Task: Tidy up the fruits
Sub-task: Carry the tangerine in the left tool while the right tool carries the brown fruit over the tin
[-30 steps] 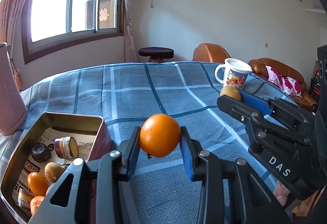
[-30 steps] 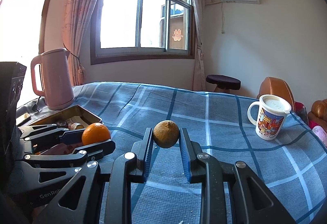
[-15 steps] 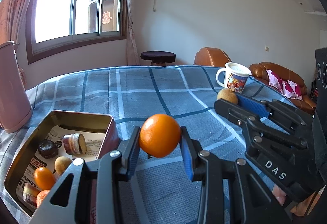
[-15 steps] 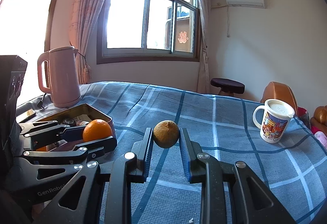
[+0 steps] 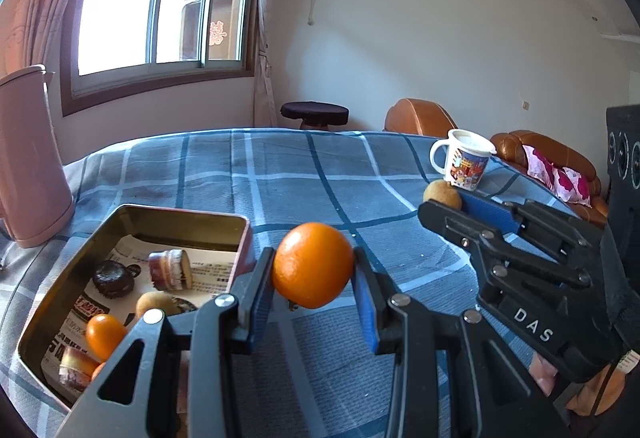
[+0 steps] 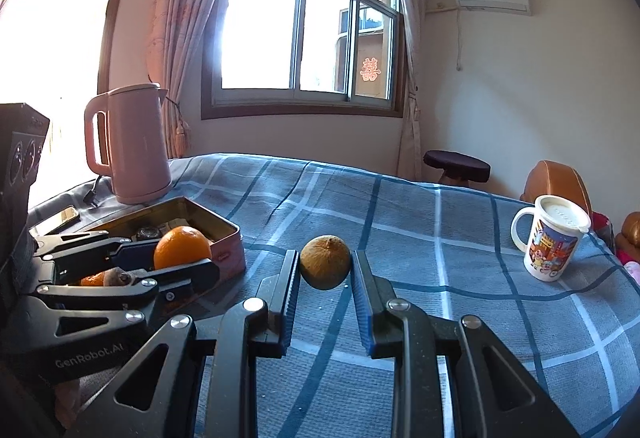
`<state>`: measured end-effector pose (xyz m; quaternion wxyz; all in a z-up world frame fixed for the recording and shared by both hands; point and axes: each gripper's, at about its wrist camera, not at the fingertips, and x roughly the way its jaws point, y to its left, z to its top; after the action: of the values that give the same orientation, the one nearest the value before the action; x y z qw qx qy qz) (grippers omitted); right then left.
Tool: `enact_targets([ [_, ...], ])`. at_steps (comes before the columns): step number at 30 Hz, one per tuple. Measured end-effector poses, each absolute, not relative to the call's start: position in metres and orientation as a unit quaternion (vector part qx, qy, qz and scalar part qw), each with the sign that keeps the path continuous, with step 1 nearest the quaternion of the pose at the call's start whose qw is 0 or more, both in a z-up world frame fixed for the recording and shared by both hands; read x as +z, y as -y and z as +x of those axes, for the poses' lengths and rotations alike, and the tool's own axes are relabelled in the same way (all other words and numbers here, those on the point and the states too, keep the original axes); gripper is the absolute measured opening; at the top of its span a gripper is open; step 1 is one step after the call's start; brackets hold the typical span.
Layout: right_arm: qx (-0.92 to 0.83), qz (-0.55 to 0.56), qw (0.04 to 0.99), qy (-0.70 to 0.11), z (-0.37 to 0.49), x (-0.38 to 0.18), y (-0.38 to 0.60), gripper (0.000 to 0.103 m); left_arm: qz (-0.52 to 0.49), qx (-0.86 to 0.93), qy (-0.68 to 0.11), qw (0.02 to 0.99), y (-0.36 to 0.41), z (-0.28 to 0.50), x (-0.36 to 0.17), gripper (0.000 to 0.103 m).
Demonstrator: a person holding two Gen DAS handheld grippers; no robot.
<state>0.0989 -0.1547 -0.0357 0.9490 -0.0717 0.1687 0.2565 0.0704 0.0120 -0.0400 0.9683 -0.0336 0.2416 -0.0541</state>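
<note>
A: Where do we stand with the fruit?

B: Our left gripper point(image 5: 314, 276) is clamped on the orange point(image 5: 313, 264), lifted clear of the blue checked cloth point(image 5: 280, 178). Our right gripper point(image 6: 325, 274) is closed tight on the brownish round fruit point(image 6: 325, 267).

A: And the tin point(image 5: 176, 212)?

B: From the left gripper it lies at about ten o'clock, just beside, its long axis running from near left to far right. It already holds small fruits and cakes.

A: So the left hand is nearer?

B: We judge so; the right is farther off.
</note>
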Motion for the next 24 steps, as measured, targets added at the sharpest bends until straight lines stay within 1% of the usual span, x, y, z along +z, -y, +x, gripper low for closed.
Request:
enact_targets([
  [24,0.289,-0.099,0.936,-0.174,0.093,-0.036,0.111,0.027,-0.052,-0.026,-0.234,0.971,-0.054,0.049,-0.039,0.039],
])
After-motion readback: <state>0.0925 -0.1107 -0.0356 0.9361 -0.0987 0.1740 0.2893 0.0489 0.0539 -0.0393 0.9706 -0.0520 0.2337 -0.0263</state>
